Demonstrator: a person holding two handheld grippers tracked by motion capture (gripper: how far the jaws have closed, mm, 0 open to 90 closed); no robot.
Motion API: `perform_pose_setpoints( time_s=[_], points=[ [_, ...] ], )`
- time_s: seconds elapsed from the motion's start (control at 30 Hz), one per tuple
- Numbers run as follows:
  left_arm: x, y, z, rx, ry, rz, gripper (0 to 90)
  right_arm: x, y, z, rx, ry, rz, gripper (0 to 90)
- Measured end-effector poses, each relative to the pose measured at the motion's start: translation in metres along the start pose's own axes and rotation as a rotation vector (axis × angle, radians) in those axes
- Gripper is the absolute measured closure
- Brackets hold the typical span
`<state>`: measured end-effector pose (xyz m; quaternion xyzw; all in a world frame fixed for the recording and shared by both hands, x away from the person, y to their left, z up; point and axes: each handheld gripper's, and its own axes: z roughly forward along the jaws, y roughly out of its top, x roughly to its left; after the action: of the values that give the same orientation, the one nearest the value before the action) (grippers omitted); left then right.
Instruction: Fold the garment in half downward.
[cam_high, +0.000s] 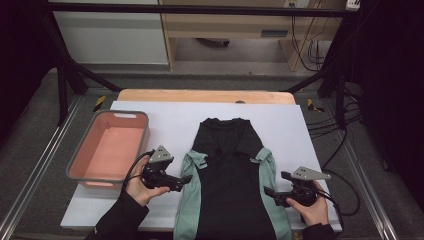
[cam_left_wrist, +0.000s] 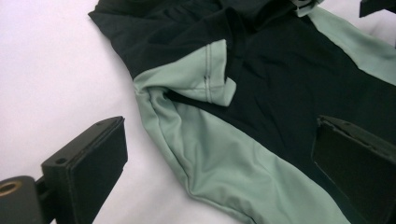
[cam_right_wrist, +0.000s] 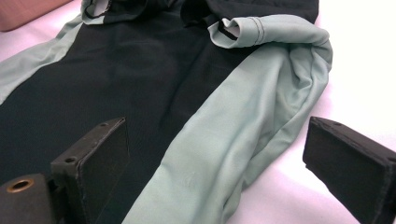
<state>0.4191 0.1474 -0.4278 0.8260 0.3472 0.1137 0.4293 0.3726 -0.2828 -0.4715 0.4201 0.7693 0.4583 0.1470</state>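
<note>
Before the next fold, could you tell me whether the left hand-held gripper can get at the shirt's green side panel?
Probably yes: the left hand-held gripper is open beside the green side panel, nothing between.

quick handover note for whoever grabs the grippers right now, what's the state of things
Left gripper: open, nothing between the jaws, at the garment's left edge by the green side panel.
Right gripper: open, nothing held, at the garment's right edge beside the other green panel.
Garment: black with green sides, lying flat on the white sheet, collar away from the person, hem toward them. Both green sleeves are folded in onto the black body.
Pink bin: to the left of the garment, nothing in it.
Done: sleeves folded inward.
Left, likely: fold the body up and probably place it in the bin.
</note>
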Motion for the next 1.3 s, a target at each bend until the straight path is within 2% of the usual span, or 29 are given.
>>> perform_pose_setpoints(
  time_s=[0.4,0.6,0.87,1.17,1.3],
  points=[
    [0.013,0.016,0.02,0.012,0.02,-0.028,3.3,0.0,-0.001,0.001,0.01,-0.006,-0.007,7.2],
    [0.017,0.027,0.029,0.01,0.03,-0.02,3.5,0.0,-0.001,0.001,0.014,-0.007,-0.01,6.9],
    [0.028,0.037,0.043,0.022,0.075,-0.039,4.3,0.0,-0.001,0.001,0.016,-0.008,-0.014,6.8],
    [0.045,0.045,0.056,0.026,0.115,-0.103,8.3,0.0,-0.002,0.002,0.022,-0.009,-0.015,6.6],
    [0.049,0.05,0.061,0.038,0.138,-0.102,11.4,0.0,-0.002,0.003,0.024,-0.008,-0.016,6.5]
  ],
)
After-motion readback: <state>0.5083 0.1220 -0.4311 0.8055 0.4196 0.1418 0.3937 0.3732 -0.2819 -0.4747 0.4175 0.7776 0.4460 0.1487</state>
